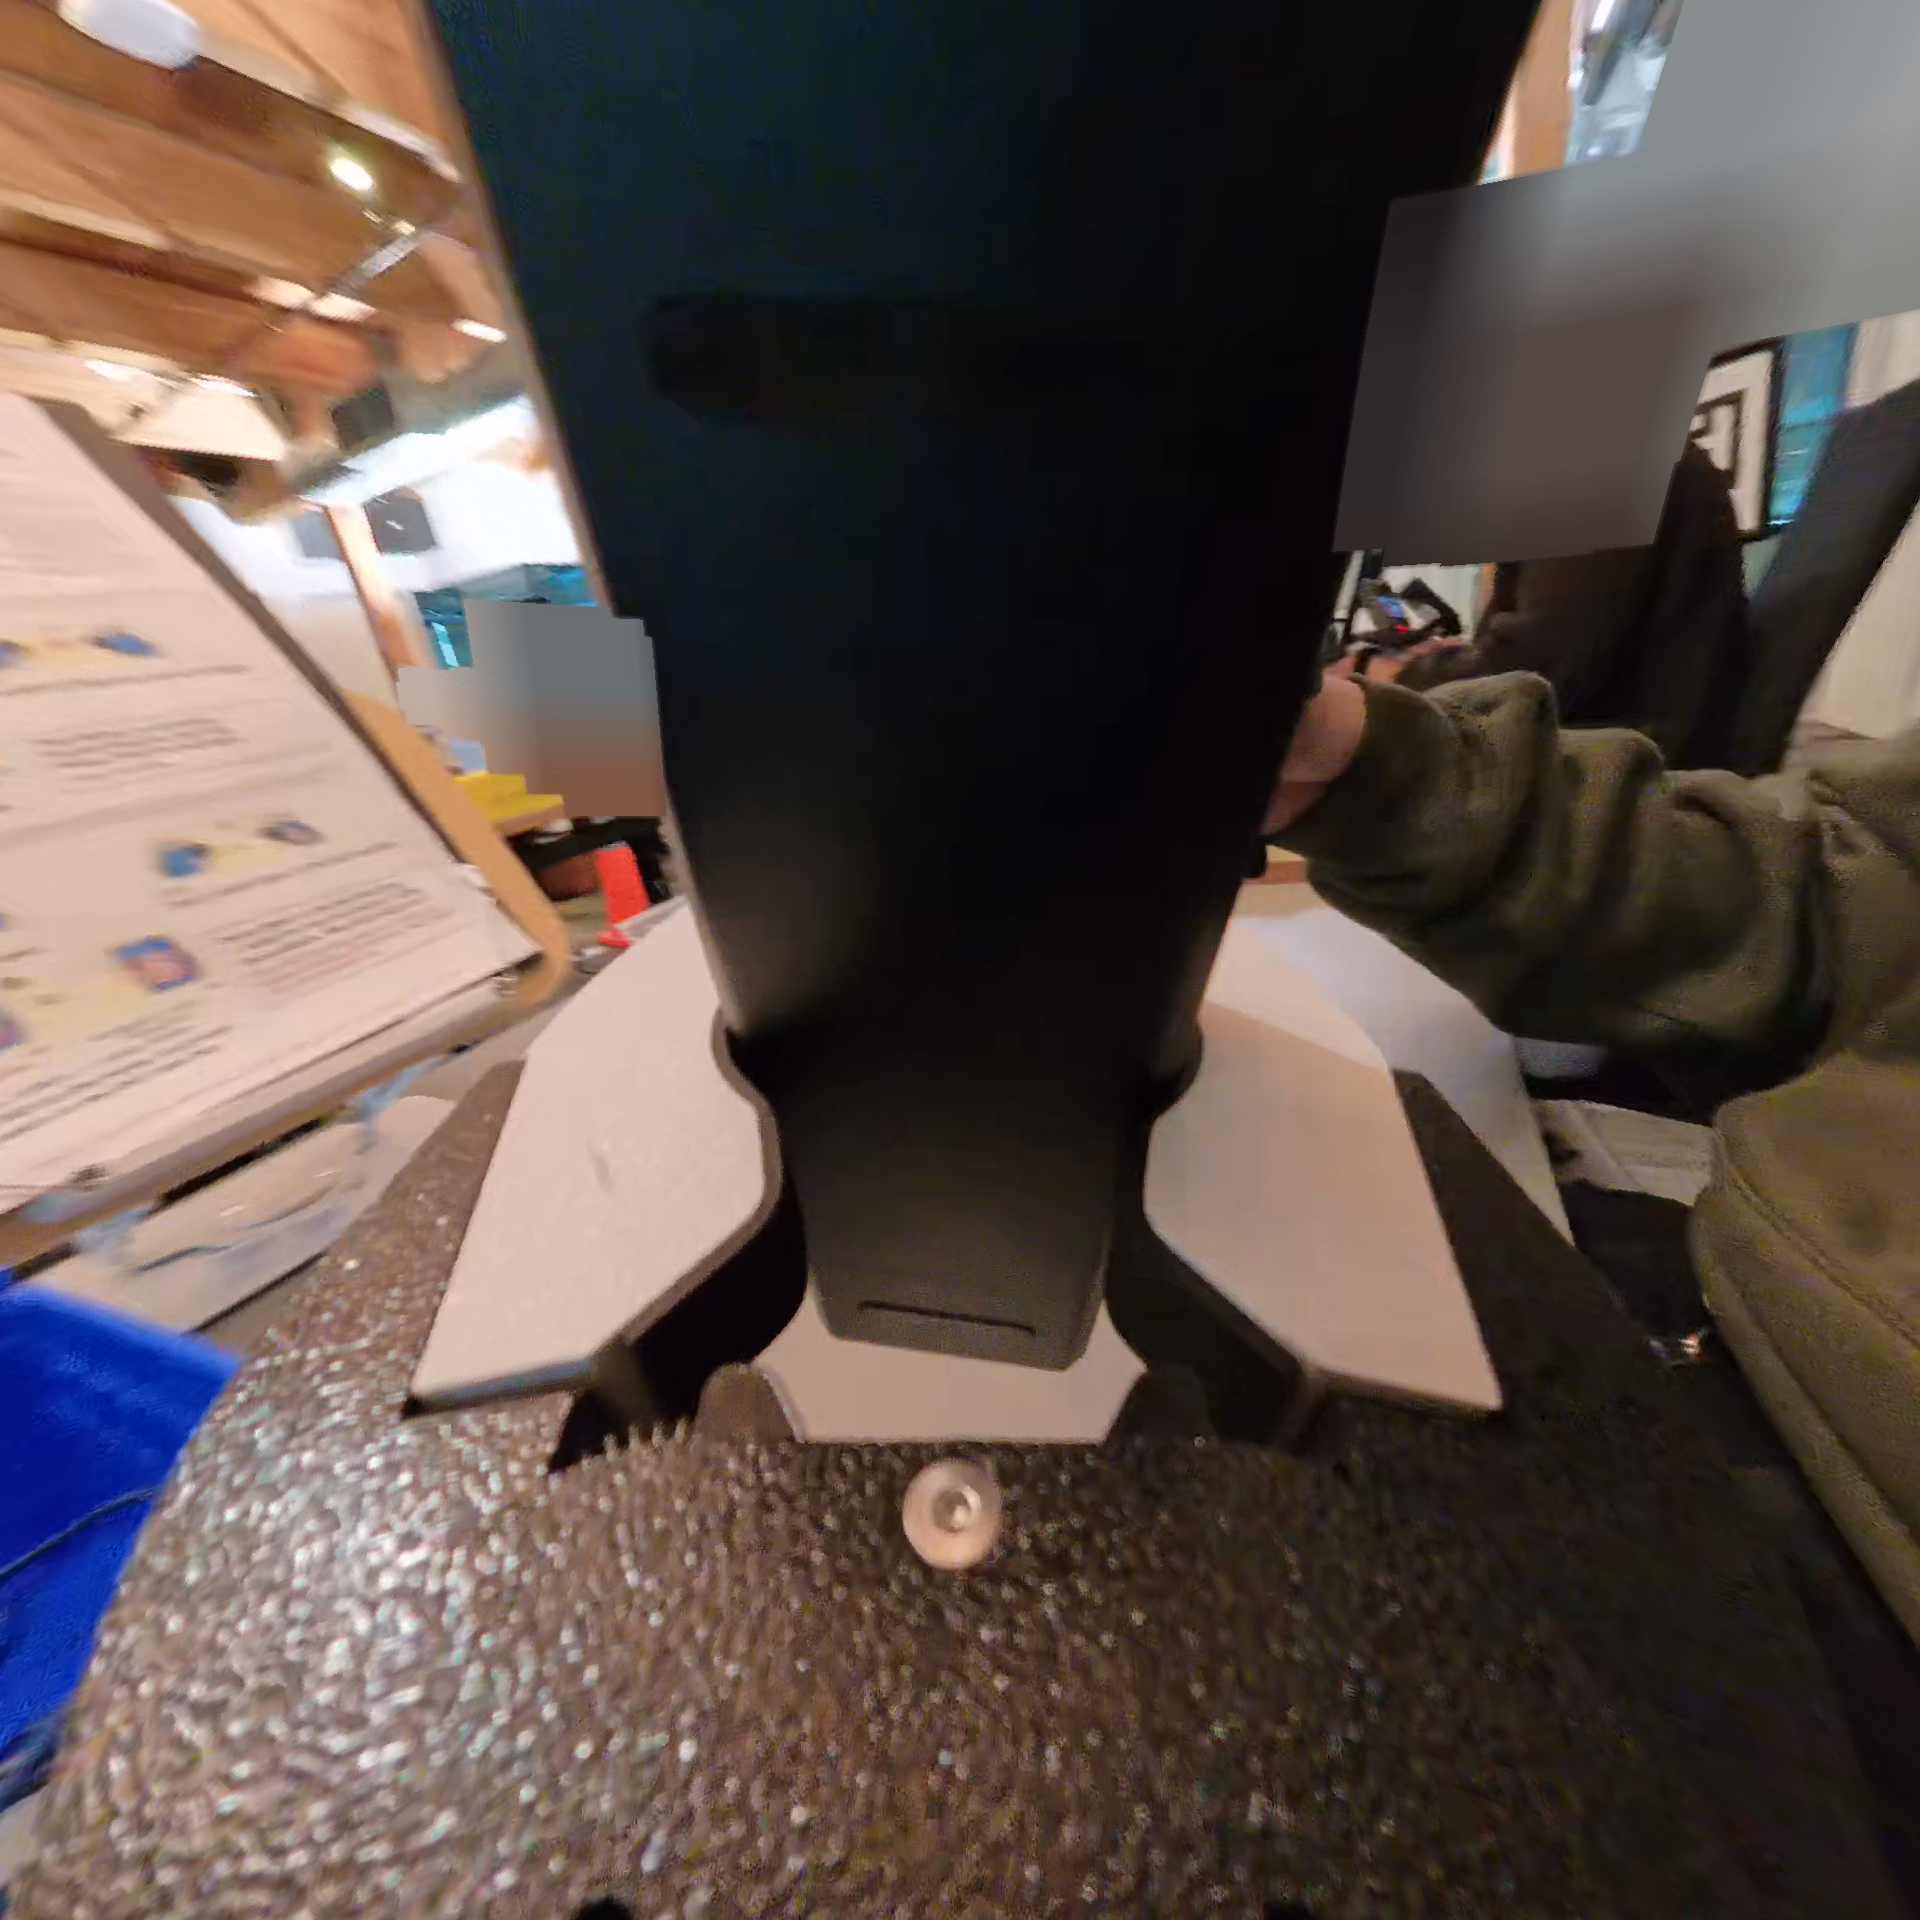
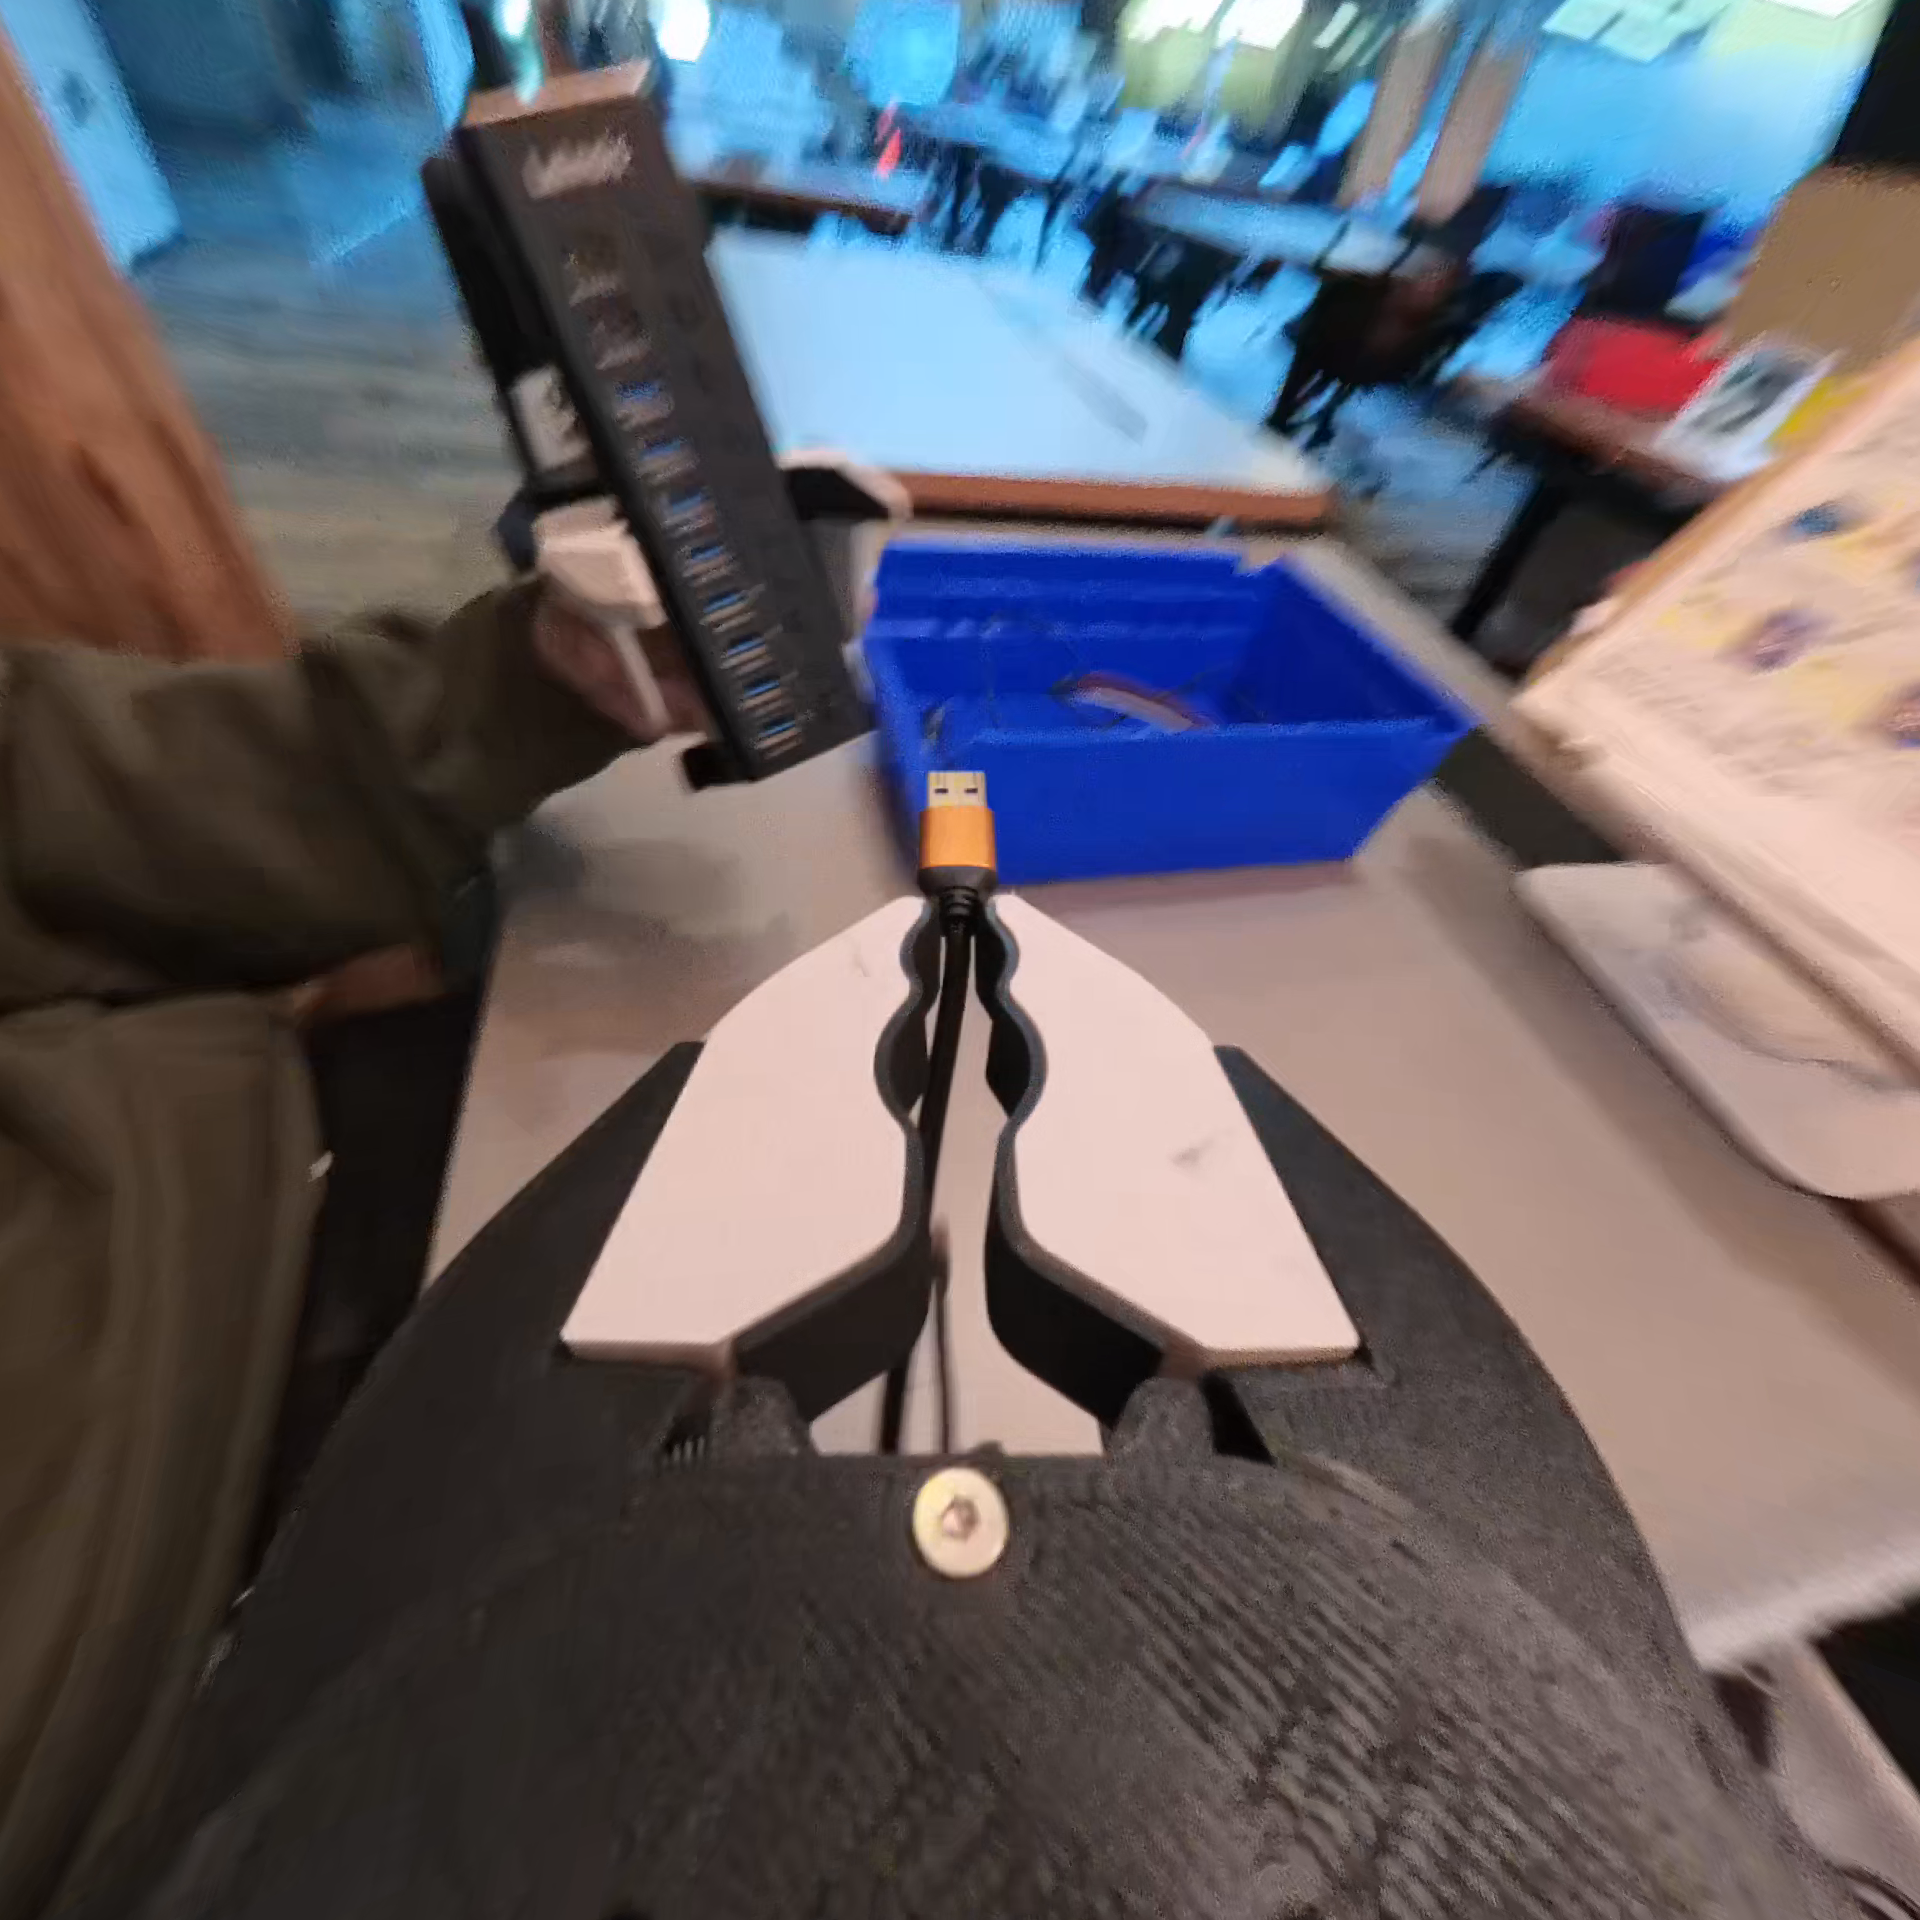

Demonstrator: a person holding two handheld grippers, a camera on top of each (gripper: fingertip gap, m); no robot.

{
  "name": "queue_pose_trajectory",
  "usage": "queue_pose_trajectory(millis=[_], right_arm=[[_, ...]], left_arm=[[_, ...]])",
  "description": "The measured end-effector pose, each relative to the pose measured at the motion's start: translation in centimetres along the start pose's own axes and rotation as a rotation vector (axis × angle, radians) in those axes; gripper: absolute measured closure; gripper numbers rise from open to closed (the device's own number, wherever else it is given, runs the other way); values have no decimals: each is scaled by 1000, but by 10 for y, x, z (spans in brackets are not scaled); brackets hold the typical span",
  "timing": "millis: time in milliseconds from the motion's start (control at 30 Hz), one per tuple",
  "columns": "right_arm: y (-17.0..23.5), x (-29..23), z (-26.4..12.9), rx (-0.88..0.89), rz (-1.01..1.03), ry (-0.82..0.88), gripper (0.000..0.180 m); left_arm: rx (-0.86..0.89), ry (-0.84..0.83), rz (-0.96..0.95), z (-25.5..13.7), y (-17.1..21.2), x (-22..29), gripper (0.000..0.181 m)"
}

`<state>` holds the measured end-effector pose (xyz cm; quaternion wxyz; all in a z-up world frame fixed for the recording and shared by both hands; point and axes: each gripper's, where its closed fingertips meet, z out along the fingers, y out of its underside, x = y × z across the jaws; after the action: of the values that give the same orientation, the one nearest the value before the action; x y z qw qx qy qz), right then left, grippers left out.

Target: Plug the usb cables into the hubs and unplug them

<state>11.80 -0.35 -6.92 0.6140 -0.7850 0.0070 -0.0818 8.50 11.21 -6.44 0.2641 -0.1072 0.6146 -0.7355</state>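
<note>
The left gripper (image 1: 961,1039) is clenched on the black hub (image 1: 935,520), holding it upright above the table's (image 2: 1299,1039) near-left edge. The right gripper (image 2: 958,914) is clenched on the black USB cable (image 2: 940,1081); its orange plug (image 2: 957,826) projects past the fingertips, apart from the hub. The blue bin (image 2: 1143,790) at the far edge contains loose cables (image 2: 1122,691).
</note>
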Motion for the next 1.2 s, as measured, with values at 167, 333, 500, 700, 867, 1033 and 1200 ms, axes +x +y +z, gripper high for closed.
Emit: queue_pose_trajectory(millis=[167,333,500,700,867,1033,1200], right_arm=[[-29,57,-64,43,-190,385,173],[-60,123,-166,221,-276,825,173],[-5,193,-188,-18,-254,968,173],[96,215,-138,-330,-103,859,173],[136,201,-95,-404,-56,692,173],[157,201,-88,-473,2,636,151],[104,203,-121,-244,149,817,125]], left_arm=[[-50,-36,56,-5,-5,-6,109],[-87,24,66,2,1,6,109],[-100,53,47,9,8,12,109],[-109,67,22,13,15,15,109],[-97,83,1,14,15,17,109],[-101,85,-4,15,17,18,109],[-99,83,-11,14,18,17,109]])
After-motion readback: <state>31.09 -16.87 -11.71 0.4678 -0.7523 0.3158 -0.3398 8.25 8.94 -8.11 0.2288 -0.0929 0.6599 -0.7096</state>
